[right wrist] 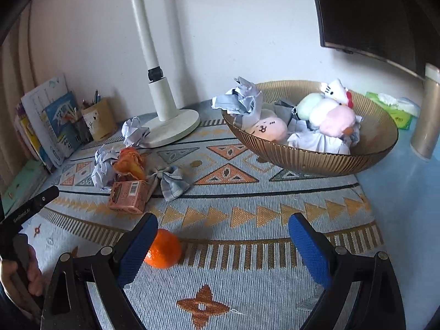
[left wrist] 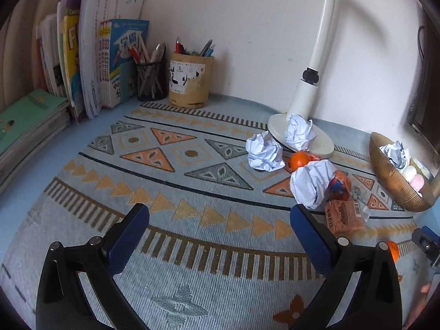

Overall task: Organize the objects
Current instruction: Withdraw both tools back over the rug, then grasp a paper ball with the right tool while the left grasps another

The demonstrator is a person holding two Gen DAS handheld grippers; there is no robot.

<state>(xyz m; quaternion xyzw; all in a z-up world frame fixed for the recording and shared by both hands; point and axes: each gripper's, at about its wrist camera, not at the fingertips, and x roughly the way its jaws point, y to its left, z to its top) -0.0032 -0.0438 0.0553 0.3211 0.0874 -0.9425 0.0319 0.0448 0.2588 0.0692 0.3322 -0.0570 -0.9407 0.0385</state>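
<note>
Orange (right wrist: 162,251) by wide-open right tongs (right wrist: 222,243).

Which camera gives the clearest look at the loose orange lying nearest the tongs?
The right wrist view. The orange lies whole on the patterned mat, close against the inner side of the left finger of the open right tongs. The left wrist view shows only a sliver of it at the frame's right edge, behind that camera's own finger.

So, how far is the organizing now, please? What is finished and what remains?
Partly done. The bowl already holds plush toys and crumpled paper.

In hand: nothing. Both the left gripper and the right gripper are open, and an orange lies beside the right gripper's left finger.

Left on the mat: paper balls, a small box, a checked cloth and another orange.
</note>
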